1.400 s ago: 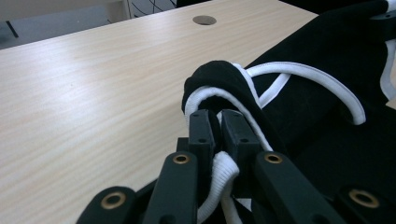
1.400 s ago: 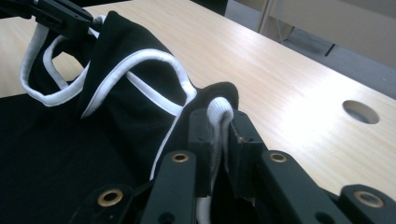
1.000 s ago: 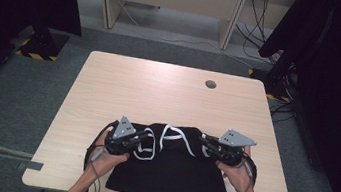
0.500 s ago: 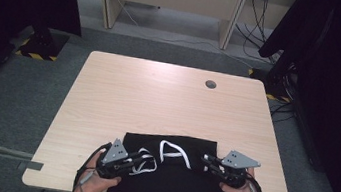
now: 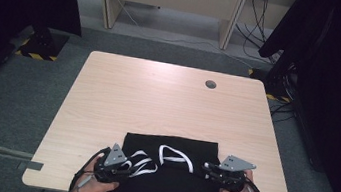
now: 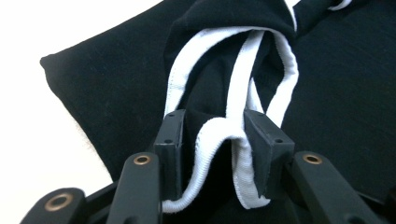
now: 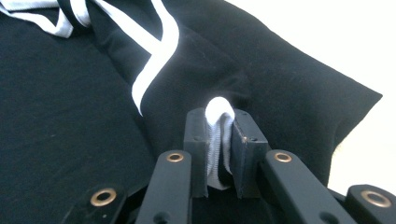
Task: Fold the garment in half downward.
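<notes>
Left gripper [image 6: 212,135] just eased apart, white trim [image 6: 219,135] loose between jaws; right gripper [image 7: 219,135] pinching white trim fold of black garment [image 5: 172,177] on table [image 5: 158,99]

The high view looks forward and down on the table [image 5: 167,105] from above the person's side. Each gripper view sits close behind its own jaws, sharing the black garment [image 5: 166,184] [image 6: 345,107] [image 7: 56,116] with the high view.
</notes>
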Available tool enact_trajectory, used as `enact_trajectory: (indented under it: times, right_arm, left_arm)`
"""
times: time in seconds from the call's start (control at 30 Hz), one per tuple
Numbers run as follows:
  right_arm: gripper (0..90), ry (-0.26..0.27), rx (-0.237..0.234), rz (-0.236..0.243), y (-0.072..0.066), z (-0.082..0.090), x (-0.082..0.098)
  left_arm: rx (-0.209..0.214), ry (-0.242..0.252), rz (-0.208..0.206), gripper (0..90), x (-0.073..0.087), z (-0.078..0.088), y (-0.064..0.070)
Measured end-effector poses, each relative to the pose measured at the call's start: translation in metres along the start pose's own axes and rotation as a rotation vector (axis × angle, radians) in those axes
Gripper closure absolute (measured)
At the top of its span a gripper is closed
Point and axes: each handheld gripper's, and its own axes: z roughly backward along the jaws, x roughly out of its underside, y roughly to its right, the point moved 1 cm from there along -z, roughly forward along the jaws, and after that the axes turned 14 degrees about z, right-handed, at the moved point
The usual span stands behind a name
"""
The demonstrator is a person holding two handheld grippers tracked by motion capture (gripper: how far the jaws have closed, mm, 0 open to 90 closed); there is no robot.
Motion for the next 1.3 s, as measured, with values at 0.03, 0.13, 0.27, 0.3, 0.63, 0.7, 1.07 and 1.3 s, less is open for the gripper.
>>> enact_trajectory:
  times: [0.03,0.13,0.27,0.3,0.63,0.7,1.07,1.3]
  right_arm:
    - [78.4,-0.006,0.004,0.007,0.001,-0.001,-0.001]
    - [78.4,-0.012,0.021,0.007,0.006,-0.005,-0.002]
    - [78.3,-0.016,0.031,-0.008,0.019,-0.012,-0.005]
    - [78.1,-0.016,0.035,-0.009,0.022,-0.014,-0.006]
    - [56.9,-0.008,0.04,-0.06,0.041,-0.018,-0.013]
    - [49.5,0.003,0.046,-0.079,0.043,-0.012,-0.018]
    - [39.6,0.017,0.032,-0.094,0.053,-0.009,-0.057]
    - [39.1,-0.055,-0.017,-0.117,0.058,-0.036,-0.063]
  left_arm:
    - [-0.002,0.002,-0.002,59.8,-0.002,-0.002,-0.001]
    - [-0.007,-0.001,0.008,60.0,-0.009,-0.008,-0.006]
    - [-0.013,0.001,0.01,60.2,-0.021,-0.019,-0.016]
    - [-0.015,0.004,0.015,60.2,-0.024,-0.022,-0.019]
    - [-0.029,0.019,0.017,46.3,-0.036,-0.026,-0.024]
    - [-0.036,0.041,0.021,41.2,-0.04,-0.022,-0.021]
    - [0.018,0.069,0.094,22.1,-0.084,-0.038,-0.013]
    - [0.054,0.016,0.118,18.5,-0.097,-0.066,-0.006]
